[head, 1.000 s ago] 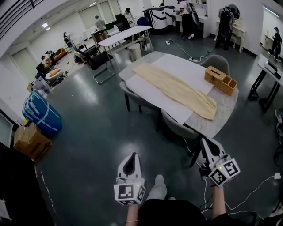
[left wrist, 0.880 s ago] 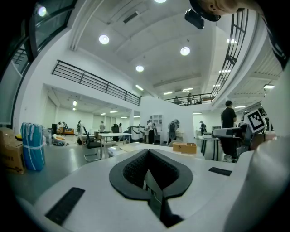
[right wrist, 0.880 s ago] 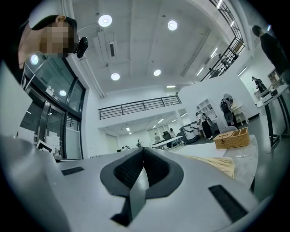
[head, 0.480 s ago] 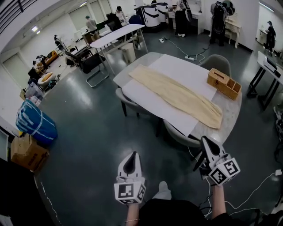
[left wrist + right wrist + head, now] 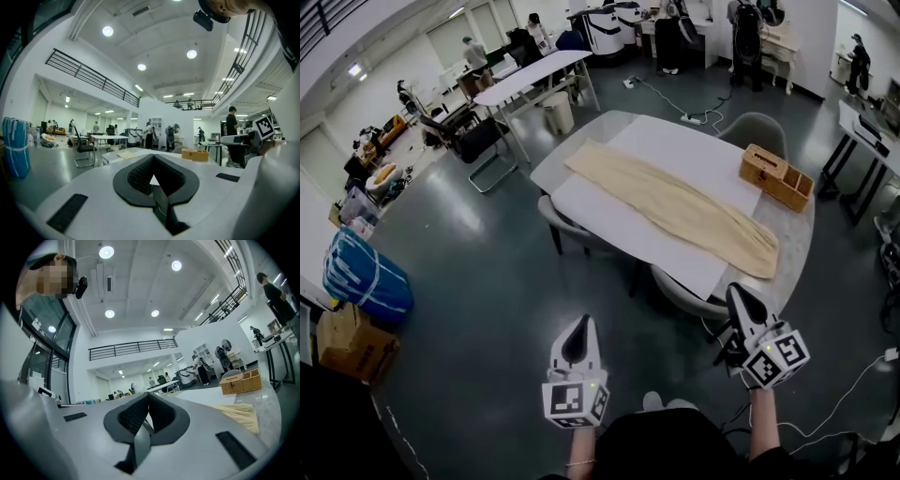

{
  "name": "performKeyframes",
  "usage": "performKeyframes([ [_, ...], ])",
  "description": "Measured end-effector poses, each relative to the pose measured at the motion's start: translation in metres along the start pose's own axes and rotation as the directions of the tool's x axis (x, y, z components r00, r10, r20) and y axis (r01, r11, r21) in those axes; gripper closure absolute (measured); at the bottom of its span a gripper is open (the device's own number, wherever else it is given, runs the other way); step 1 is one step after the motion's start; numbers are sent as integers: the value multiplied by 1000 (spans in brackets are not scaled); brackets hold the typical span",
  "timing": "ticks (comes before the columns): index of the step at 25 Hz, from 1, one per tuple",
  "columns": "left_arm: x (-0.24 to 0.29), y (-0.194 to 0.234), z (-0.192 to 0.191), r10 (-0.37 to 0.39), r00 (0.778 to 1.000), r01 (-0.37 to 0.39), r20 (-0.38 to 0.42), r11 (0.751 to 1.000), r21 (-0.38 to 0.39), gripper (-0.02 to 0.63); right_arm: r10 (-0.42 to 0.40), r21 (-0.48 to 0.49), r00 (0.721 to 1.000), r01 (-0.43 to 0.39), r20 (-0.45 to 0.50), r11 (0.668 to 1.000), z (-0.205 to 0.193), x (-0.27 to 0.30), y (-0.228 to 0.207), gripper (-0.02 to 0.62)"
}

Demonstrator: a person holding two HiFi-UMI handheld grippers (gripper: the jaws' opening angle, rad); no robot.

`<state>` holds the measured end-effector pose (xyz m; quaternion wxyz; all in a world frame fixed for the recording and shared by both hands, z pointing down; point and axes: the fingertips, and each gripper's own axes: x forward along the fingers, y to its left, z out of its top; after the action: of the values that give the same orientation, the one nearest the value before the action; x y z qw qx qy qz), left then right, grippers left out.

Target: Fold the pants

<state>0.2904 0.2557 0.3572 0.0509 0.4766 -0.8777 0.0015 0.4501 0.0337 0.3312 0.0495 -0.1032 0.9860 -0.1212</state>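
Left tongs and right tongs both closed pad to pad, empty, touching nothing, held level over the grey floor and well apart from the desk. Cream pants laid out flat as one long strip on a white sheet across the desk, narrow end far, wider end near the right tongs; wooden organiser box just beside the strip on its right side, apparently not touching. Probably the approach step, nothing of the fold begun. To do it well: come up to the near desk edge past the grey chair tucked under it, without catching its back. Open both sets of tongs wide before reaching the cloth, not over it. Take the near end at its two corners, one corner per side, pinching all layers together and leaving the sheet below. Lift only enough to clear the desk, then carry the end along the strip's own line toward the far end, keeping the edges matched and steering clear of the box. Impossible to tell from here whether the near end is waist or cuffs.
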Motion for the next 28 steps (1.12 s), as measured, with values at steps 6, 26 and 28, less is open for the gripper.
performKeyframes([
  [6,11,5,-3,-36,999,36,1,999,-1,592,-37,5,999,37,4,999,-4,5,-2,580],
  [26,104,16,-24,-92,994,89,-62,995,-45,592,-154,30,987,156,-50,987,-23,59,-62,580],
  [28,127,18,-24,-106,992,103,-63,993,-50,592,-170,34,984,172,-56,985,-23,72,-75,580],
])
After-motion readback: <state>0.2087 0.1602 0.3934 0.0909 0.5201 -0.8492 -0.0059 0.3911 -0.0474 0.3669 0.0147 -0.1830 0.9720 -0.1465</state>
